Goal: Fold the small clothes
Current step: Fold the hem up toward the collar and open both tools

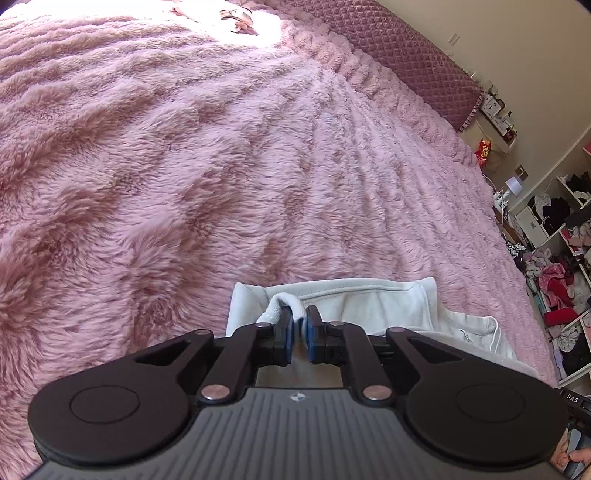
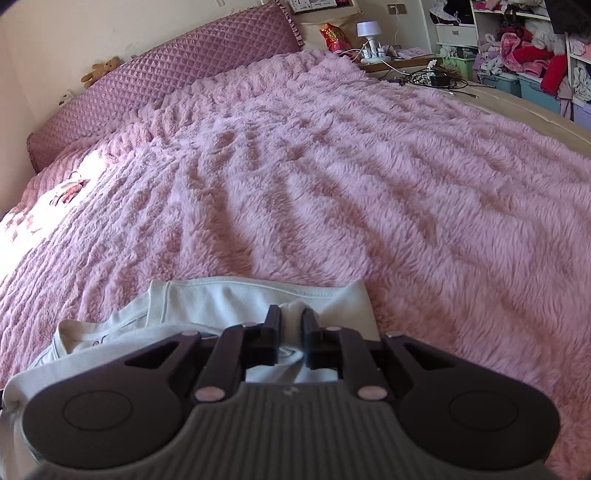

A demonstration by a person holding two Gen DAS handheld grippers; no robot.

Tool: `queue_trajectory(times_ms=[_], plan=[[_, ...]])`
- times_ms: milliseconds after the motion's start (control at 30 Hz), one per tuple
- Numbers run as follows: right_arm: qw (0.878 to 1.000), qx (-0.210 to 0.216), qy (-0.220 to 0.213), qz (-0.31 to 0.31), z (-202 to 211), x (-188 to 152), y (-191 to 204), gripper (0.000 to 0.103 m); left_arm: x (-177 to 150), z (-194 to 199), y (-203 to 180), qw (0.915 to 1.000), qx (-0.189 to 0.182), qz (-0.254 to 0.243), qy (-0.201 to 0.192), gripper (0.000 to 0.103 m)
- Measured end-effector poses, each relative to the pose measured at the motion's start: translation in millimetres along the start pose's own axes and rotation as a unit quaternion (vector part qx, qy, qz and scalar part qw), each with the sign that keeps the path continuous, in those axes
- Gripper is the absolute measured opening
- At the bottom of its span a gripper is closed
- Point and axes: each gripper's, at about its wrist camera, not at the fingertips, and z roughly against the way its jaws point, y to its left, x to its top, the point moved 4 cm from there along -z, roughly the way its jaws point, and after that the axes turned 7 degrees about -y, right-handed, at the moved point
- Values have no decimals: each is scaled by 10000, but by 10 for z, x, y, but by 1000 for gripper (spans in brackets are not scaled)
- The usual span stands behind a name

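A small white garment (image 1: pixel 373 301) lies flat on the fluffy pink blanket (image 1: pixel 221 166), right under both grippers. My left gripper (image 1: pixel 298 322) has its jaws a narrow gap apart. A bunched fold of the garment's far hem sits between the blue pads and drapes over the left fingertip (image 1: pixel 285 317). In the right wrist view the same garment (image 2: pixel 221 295) spreads to the left, its far edge straight. My right gripper (image 2: pixel 291 318) also stands slightly apart, with a loose ridge of cloth rising between its fingers.
The pink blanket (image 2: pixel 369 166) covers a wide bed ahead of both grippers. A quilted purple headboard cushion (image 2: pixel 166 70) runs along the wall. A bedside table with a lamp (image 2: pixel 369 31) and open shelves of clothes (image 1: pixel 561 258) stand beyond the bed's far side.
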Motion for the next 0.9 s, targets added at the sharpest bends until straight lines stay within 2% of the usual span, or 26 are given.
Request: queue_trajectory(times_ms=[67, 100, 200, 367, 633, 800, 900], plan=[[9997, -8, -181, 137, 38, 27, -19, 48, 45, 51, 3, 9999, -26, 167, 19, 15], [9994, -48, -278, 190, 80, 56, -27, 51, 77, 90, 1, 9998, -79, 198, 12, 20], [9984, 97, -412, 366, 271, 143, -51, 51, 186, 348, -49, 9997, -95, -129, -210, 30], [9937, 412, -505, 911, 780, 171, -83, 51, 146, 836, -37, 9984, -275, -445, -201, 30], [9863, 804, -278, 1412, 1554, -168, -283, 51, -443, 1645, 54, 9942, -793, -728, 83, 30], [9869, 689, 47, 1459, 1773, -529, -570, 51, -787, 1901, 131, 9914, -863, -977, 100, 31], [9895, 541, 205, 1326, 1757, -678, -732, 54, -907, 1925, 233, 9926, -927, -766, 168, 31]])
